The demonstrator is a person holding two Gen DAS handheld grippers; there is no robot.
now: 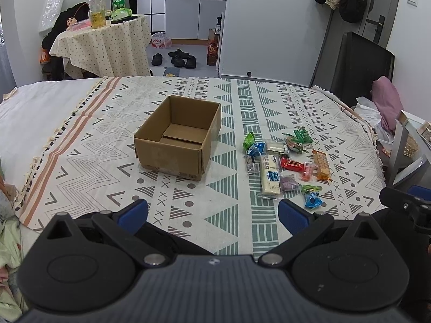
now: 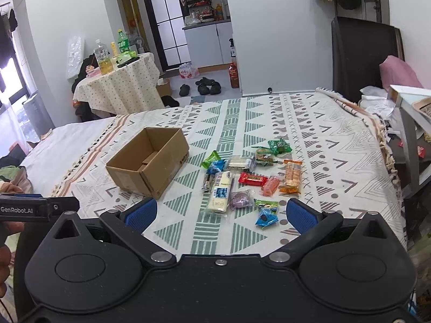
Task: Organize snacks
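A: What's on the left?
B: An open cardboard box point(image 1: 177, 137) sits on the patterned bedspread point(image 1: 107, 145), nothing visible inside. The left gripper point(image 1: 212, 212) hovers near the bed's front edge, jaws spread wide, holding nothing.
A: And to the right?
B: The snacks point(image 2: 242, 180) lie in a loose cluster just right of the box: a long white packet point(image 2: 219, 192), a red bar point(image 2: 252, 179), an orange cracker pack point(image 2: 291, 176), a blue candy point(image 2: 265, 217). The right gripper point(image 2: 221, 212) is spread too, empty, short of the blue candy.
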